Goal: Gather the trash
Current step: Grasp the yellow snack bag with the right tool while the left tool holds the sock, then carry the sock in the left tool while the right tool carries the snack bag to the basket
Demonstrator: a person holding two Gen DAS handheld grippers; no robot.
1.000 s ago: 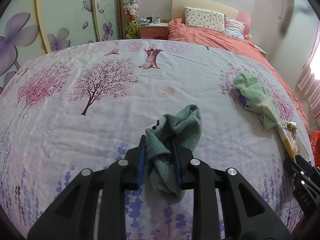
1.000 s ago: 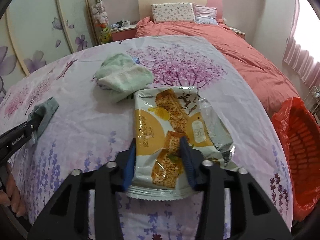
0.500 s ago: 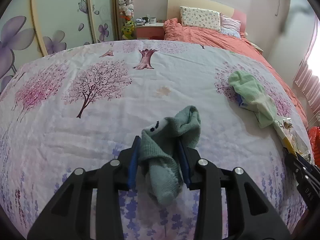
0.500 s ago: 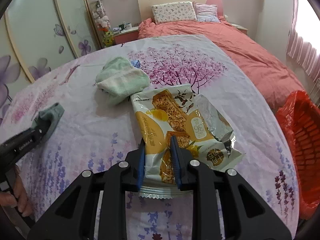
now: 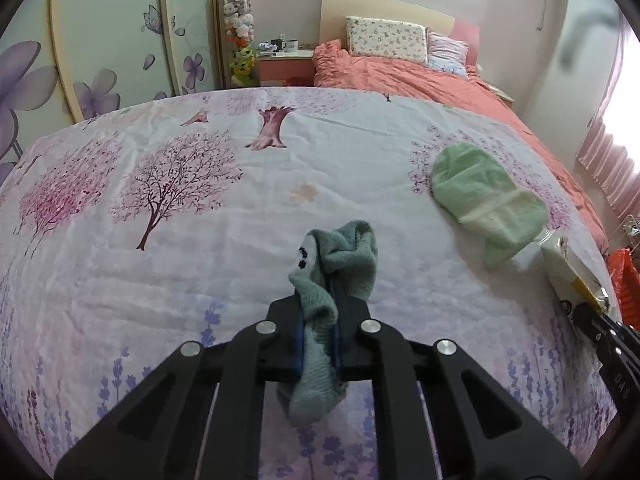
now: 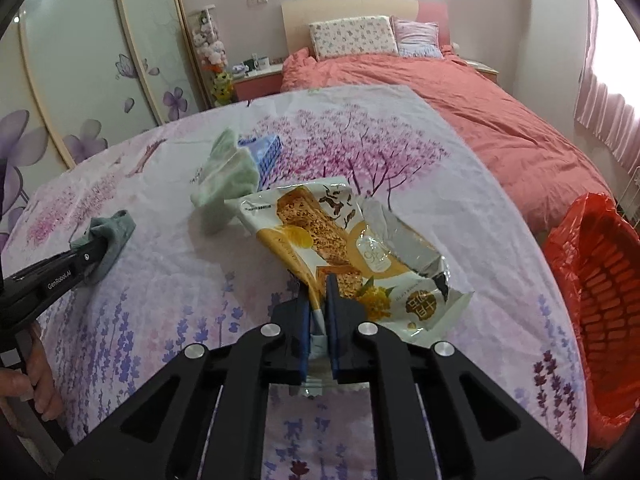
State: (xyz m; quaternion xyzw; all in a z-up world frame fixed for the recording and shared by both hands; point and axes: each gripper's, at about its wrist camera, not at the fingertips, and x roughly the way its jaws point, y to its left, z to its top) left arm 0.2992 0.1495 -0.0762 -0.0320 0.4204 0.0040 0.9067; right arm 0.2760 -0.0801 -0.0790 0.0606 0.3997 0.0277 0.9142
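The left gripper is pinching a grey-green sock, its jaws having just closed on it; the right gripper is likewise clamping the snack wrapper after closing. Both are lying on the floral bedspread; a pale green sock is resting beyond the wrapper, and a red-lined basket is standing off the bed's right edge.

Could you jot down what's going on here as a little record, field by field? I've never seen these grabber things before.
surface: sheet with printed trees
left gripper: just closed, shut on teal sock
right gripper: just closed, shut on snack wrapper
also on sheet: green cloth lying on a blue packet
bin: basket lined with red bag, beside the sheet on the right
background: pink bed
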